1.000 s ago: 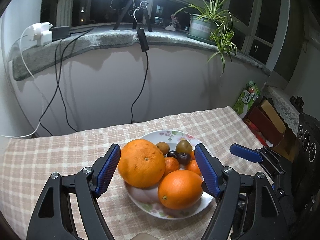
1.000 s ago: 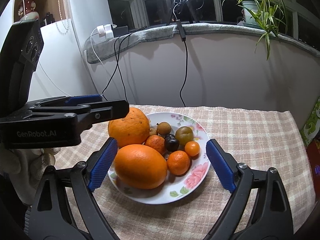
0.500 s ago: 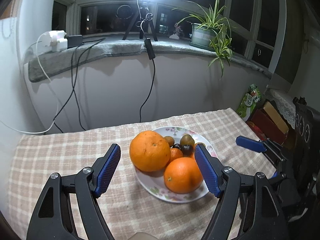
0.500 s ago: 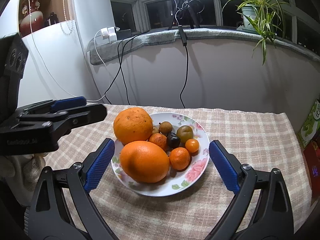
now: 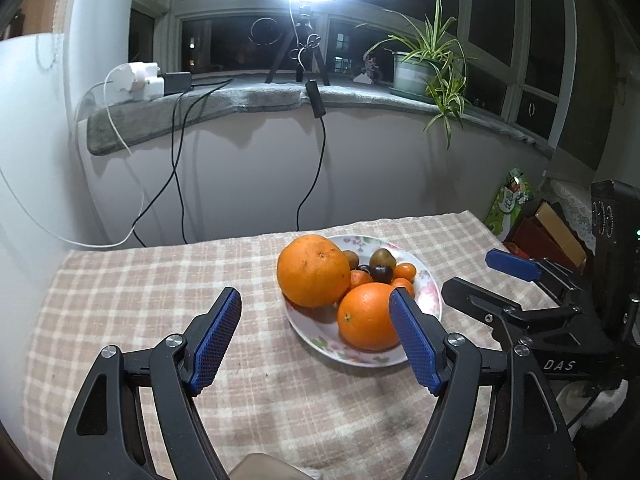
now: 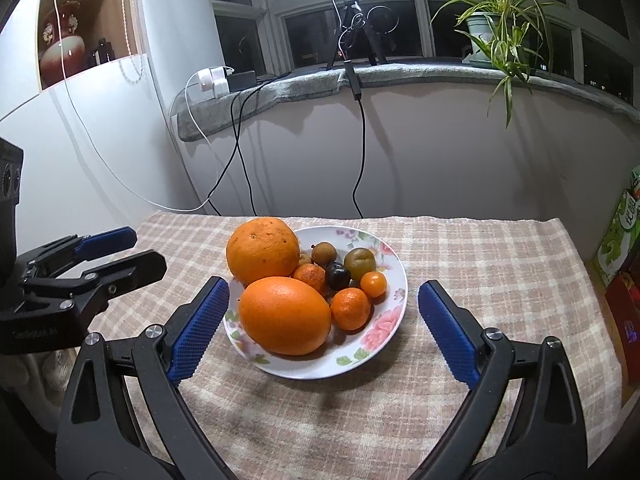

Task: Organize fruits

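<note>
On the checked cloth [image 6: 460, 264], one plate [image 6: 384, 344] holds two big oranges [image 6: 285, 315].

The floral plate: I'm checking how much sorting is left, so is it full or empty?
Full. The floral plate holds two big oranges and several small fruits; none lies on the checked cloth.

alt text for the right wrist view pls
A floral plate on a checked tablecloth holds two large oranges and several small fruits. The open right gripper frames it, empty; the left gripper sits at left.
</note>
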The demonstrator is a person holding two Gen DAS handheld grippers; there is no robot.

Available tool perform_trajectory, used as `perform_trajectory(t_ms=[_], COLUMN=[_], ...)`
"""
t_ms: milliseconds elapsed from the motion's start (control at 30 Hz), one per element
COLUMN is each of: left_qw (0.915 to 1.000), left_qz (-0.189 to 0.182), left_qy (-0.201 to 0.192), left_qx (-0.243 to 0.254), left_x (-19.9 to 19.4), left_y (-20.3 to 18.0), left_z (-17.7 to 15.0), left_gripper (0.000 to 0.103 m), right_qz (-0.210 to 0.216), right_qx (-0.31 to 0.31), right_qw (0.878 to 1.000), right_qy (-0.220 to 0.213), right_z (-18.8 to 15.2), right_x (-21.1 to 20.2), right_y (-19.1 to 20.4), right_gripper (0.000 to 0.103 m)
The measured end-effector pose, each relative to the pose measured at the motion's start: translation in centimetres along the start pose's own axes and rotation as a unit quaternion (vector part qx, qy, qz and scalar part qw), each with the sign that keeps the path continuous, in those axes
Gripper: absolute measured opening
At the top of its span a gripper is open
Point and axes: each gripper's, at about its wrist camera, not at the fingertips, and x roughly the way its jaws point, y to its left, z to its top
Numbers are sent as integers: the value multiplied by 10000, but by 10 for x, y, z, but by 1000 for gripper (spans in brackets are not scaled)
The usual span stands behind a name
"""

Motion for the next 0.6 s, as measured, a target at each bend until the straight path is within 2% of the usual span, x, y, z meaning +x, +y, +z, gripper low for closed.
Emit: perform_trajectory(t_ms=[600], left_qw=[10000], left_qz=[33], left_qy=[7], left_qx=[-13], left_x=[-7], left_y=[-2], left_z=[-7], left_gripper=[76], right_qz=[68], right_qx=[120], right_qw=[9999], right_qy=[-31], right_z=[-2], right_x=[-6], right_y=[1], right_gripper=[102])
